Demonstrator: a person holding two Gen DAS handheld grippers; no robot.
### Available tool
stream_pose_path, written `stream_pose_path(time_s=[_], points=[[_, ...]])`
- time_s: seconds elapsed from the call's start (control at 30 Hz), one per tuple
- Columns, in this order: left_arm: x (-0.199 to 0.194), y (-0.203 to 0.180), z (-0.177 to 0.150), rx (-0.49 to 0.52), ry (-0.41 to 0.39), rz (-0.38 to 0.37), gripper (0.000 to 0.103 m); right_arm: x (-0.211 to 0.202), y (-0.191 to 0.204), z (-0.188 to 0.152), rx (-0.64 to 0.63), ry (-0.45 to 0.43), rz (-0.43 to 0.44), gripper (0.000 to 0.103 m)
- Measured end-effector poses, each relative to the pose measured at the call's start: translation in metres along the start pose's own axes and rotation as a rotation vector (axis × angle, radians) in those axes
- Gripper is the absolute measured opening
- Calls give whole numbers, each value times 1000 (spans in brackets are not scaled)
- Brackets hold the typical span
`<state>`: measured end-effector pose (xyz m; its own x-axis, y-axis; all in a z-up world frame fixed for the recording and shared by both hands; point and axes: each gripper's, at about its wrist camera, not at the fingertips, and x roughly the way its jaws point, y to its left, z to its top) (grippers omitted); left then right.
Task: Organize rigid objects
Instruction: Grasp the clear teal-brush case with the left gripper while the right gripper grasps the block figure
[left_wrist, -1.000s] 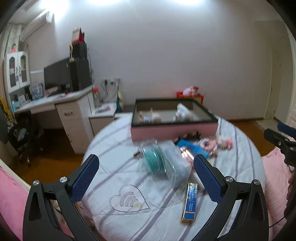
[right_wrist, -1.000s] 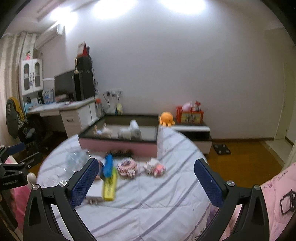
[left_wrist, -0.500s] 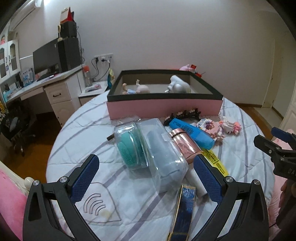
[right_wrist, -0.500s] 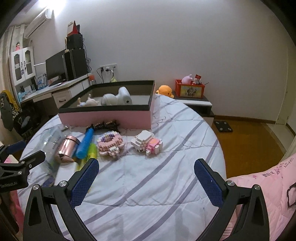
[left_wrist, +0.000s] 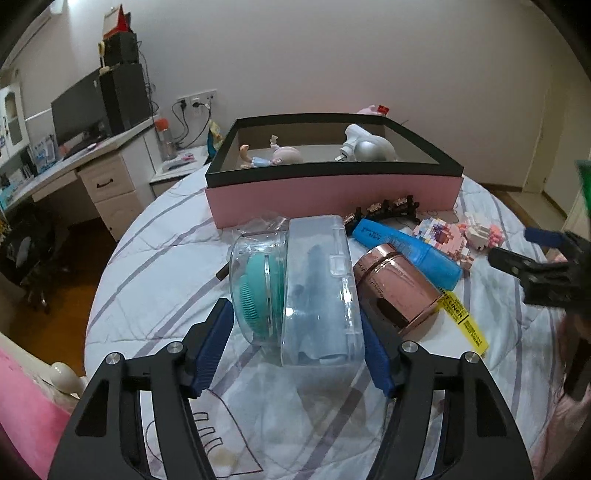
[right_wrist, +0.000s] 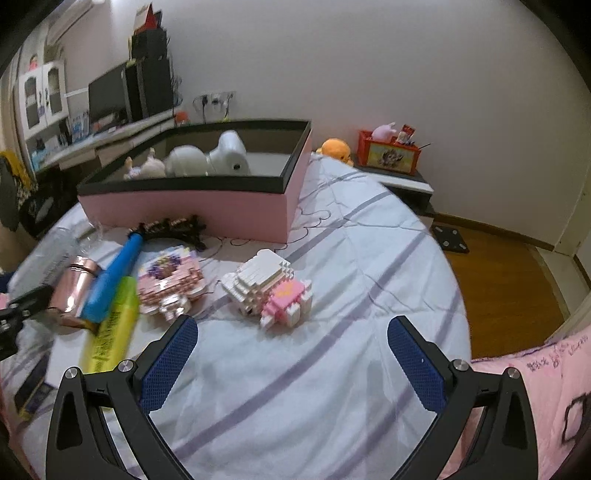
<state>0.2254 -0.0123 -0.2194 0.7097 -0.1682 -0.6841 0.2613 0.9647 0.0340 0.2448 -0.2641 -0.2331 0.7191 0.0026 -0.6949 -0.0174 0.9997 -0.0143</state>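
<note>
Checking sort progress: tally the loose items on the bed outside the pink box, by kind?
Clear plastic cases: 1
Rose-gold cylinders: 1
Blue tubes: 1
Yellow tubes: 1
Block-built toys: 2
Black hair clips: 1
Flat blue-and-gold packets: 1
Total: 8

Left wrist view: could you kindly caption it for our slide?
Left claw closing around a clear case beside the pink box.

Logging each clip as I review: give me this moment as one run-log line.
left hand-held gripper: closing around clear case | right hand-held gripper: open, empty, near block toy | pink box: holds two items
</note>
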Motion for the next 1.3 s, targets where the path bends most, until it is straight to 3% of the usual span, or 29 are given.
stream_pose_path(time_s=[0.17, 0.27, 0.47, 0.5, 0.97, 1.3], points=[[10, 4, 1, -12, 30, 0, 78, 26, 4, 16, -65, 63, 13, 103], [17, 2, 1, -9, 40, 4, 79, 32, 3, 22, -79, 86, 38, 100], [25, -3, 0, -3, 62, -14, 70, 38, -1, 27, -72, 100, 132, 61], [24, -2, 0, -4, 63, -18, 69, 37, -1, 25, -73, 94, 147, 60], [-16, 15, -11, -29, 38, -67, 69, 4, 2, 10, -10, 36, 154, 60], [-15, 16, -20, -49, 64, -94, 71, -1, 10, -3, 17, 55, 193, 60]])
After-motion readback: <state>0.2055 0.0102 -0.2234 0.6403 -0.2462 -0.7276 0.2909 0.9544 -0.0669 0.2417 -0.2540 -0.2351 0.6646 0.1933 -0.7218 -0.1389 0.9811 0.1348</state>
